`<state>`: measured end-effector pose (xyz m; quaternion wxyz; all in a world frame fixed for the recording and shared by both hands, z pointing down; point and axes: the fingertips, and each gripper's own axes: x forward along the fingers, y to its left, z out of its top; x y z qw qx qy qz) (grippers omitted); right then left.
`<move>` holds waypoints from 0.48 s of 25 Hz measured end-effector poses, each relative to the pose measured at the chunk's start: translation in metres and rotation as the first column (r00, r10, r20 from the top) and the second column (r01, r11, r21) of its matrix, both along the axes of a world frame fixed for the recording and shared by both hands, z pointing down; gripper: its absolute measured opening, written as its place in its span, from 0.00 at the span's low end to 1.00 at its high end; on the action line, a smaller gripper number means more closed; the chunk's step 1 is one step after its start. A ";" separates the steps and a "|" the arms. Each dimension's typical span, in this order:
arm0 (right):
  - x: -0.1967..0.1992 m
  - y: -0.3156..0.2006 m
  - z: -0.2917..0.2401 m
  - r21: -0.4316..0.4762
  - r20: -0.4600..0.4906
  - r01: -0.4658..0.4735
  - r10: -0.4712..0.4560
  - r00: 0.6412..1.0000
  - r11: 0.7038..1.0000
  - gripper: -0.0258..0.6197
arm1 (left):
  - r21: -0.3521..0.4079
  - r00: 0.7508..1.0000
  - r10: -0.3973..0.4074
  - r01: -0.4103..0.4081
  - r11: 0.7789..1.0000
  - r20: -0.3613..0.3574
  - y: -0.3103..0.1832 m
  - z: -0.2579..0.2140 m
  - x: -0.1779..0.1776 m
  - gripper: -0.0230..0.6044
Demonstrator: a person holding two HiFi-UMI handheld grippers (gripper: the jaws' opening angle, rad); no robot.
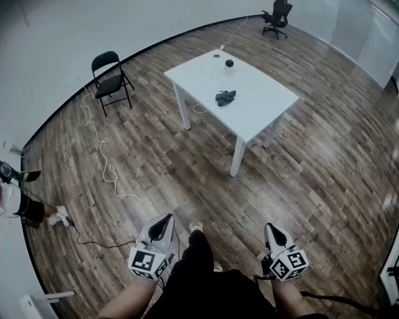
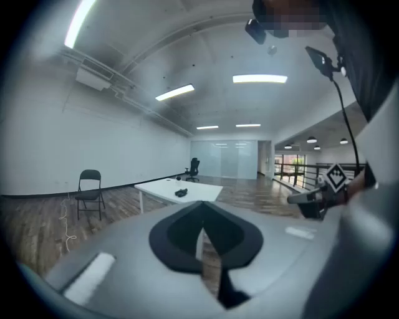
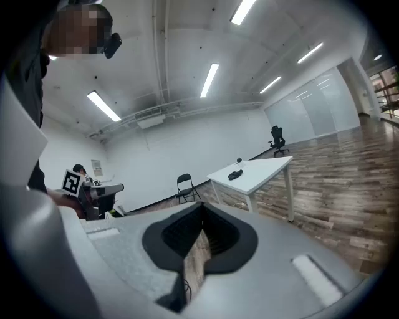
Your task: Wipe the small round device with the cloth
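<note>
Closest to the head camera is the person's dark-clothed lap, with a forearm reaching out on each side to a handheld gripper. The left gripper (image 1: 166, 220) and right gripper (image 1: 272, 228) are held low over the wood plank floor (image 1: 299, 168), each with a marker cube at its rear, and both point ahead and slightly downward. In the left gripper view the two dark fingers (image 2: 181, 233) meet at their tips with only a thin seam between them, and nothing is held there. The right gripper view shows the same: its fingers (image 3: 177, 237) are pressed together and grip nothing. Both grippers are well apart from the white desk (image 1: 249, 106), which stands across the room with open floor between it and the person. The dark grey cloth (image 1: 225, 97) lies crumpled near the middle of the desk. The small round device (image 1: 229, 63), a black ball-like shape, sits further back near the far edge, apart from the cloth. A small dark disc (image 1: 216, 56) lies near it toward the far corner. A black folding chair (image 1: 111, 78) stands to the left of the desk near the curved white wall, and a black office chair (image 1: 277, 17) sits in the far background. A white cable (image 1: 106, 165) snakes over the floor from the folding chair toward the person. Another person (image 1: 19, 205) is partly visible at the left edge.
</note>
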<state>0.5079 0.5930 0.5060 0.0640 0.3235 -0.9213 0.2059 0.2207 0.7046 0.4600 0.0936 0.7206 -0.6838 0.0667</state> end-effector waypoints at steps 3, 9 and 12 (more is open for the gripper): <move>-0.003 -0.016 0.007 -0.010 -0.022 -0.030 0.030 0.999 0.999 0.04 | 0.001 1.000 0.023 -0.023 1.000 0.008 -0.033 0.000 -0.018 0.04; -0.036 -0.068 0.011 -0.038 -0.038 -0.114 0.112 0.993 0.993 0.04 | -0.025 0.997 0.074 -0.074 0.997 -0.017 -0.107 0.004 -0.063 0.04; -0.070 -0.095 0.000 -0.037 -0.037 -0.112 0.111 0.993 0.993 0.04 | -0.045 0.993 0.110 -0.112 0.993 -0.044 -0.136 0.006 -0.080 0.04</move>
